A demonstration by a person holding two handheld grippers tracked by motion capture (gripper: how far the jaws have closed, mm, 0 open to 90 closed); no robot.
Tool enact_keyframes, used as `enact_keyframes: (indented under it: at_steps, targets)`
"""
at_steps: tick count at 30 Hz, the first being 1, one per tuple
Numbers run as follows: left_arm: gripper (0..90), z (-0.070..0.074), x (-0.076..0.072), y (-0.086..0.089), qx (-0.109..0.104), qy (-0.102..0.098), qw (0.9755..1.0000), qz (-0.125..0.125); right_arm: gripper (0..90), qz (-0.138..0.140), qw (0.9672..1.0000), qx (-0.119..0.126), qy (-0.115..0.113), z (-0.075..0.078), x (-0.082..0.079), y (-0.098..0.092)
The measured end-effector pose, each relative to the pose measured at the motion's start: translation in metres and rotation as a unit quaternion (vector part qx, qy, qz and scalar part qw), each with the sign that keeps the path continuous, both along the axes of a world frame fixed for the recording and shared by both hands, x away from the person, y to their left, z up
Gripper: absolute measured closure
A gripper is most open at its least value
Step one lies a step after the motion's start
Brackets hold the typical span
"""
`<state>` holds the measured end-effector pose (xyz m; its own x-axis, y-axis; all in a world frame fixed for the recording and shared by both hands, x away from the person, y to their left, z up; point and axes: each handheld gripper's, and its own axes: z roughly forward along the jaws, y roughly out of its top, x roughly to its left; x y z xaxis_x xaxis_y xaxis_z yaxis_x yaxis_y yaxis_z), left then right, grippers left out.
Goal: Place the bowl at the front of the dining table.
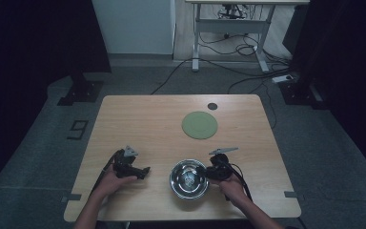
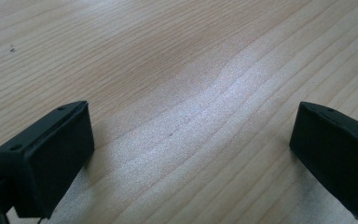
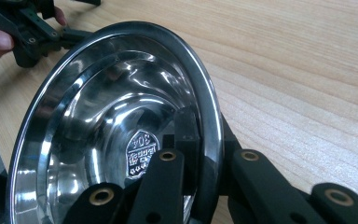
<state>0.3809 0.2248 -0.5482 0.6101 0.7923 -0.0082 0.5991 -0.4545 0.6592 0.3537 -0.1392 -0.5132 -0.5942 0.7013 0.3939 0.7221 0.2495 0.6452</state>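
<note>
A shiny steel bowl (image 1: 188, 179) sits near the front edge of the wooden table (image 1: 143, 119). My right gripper (image 1: 210, 172) is at its right side, shut on the bowl's rim. In the right gripper view one jaw lies inside the bowl (image 3: 107, 112) and the other outside, with the rim pinched between them at my right gripper (image 3: 205, 140). My left gripper (image 1: 145, 171) rests on the table to the left of the bowl, apart from it. In the left gripper view its jaws stand wide open over bare wood, my left gripper (image 2: 191, 140) holding nothing.
A flat green round mat (image 1: 199, 125) lies beyond the bowl toward the table's far side. A small dark disc (image 1: 212, 106) sits near the far edge. The other hand and its gripper (image 3: 28, 32) show past the bowl. Desk legs and cables lie on the floor behind.
</note>
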Motion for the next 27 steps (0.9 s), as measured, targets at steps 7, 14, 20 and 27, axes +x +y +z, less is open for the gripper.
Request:
enact_keyframes:
  at_steps: [7, 14, 20, 27]
  targets:
    - [0.0, 0.000, 0.000, 0.000, 0.000, 0.000, 1.0000, 0.000, 86.1, -0.003, 1.0000, 0.006, -0.003, 0.002, -0.001, -0.001]
    - [0.0, 0.000, 0.000, 0.000, 0.000, 0.000, 1.0000, 0.000, 86.1, -0.008, 0.9999, 0.011, -0.010, 0.005, 0.000, -0.004]
    - [0.0, 0.000, 0.000, 0.000, 0.000, 0.000, 1.0000, 0.000, 86.1, -0.021, 0.9995, 0.019, -0.017, 0.009, 0.000, -0.008]
    - [0.0, 0.000, 0.000, 0.000, 0.000, 0.000, 1.0000, 0.000, 86.1, -0.029, 0.9991, 0.023, -0.022, 0.012, 0.001, -0.012]
